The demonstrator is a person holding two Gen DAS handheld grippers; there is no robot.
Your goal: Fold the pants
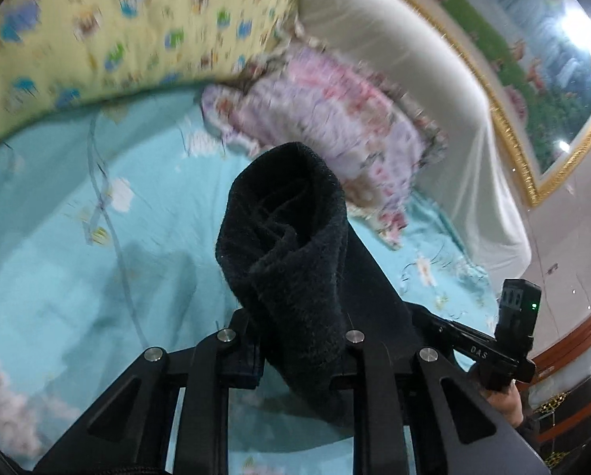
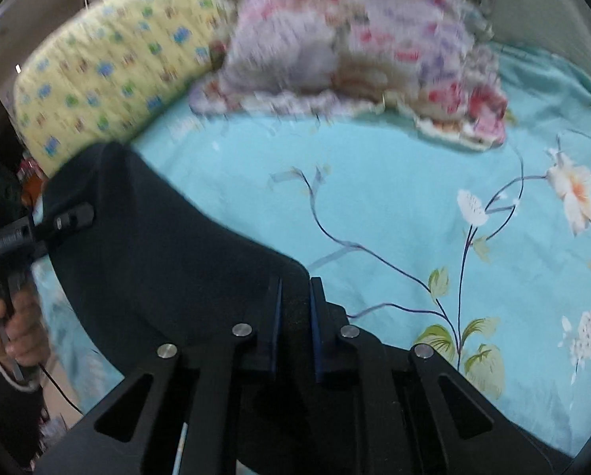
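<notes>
The right gripper (image 2: pixel 295 308) is pinching the dark fleece-lined pants (image 2: pixel 168 261) with its jaws nearly closed on the cloth. The left gripper (image 1: pixel 295 336) is likewise clamping a bunched end. The pants are hanging above the turquoise flowered bedsheet (image 2: pixel 394 206), with a yellow patterned pillow (image 1: pixel 117 27) lying beyond.

A turquoise floral bedsheet (image 2: pixel 394 206) carries a yellow pillow (image 2: pixel 109 75) and pink floral quilt (image 2: pixel 355 51).
</notes>
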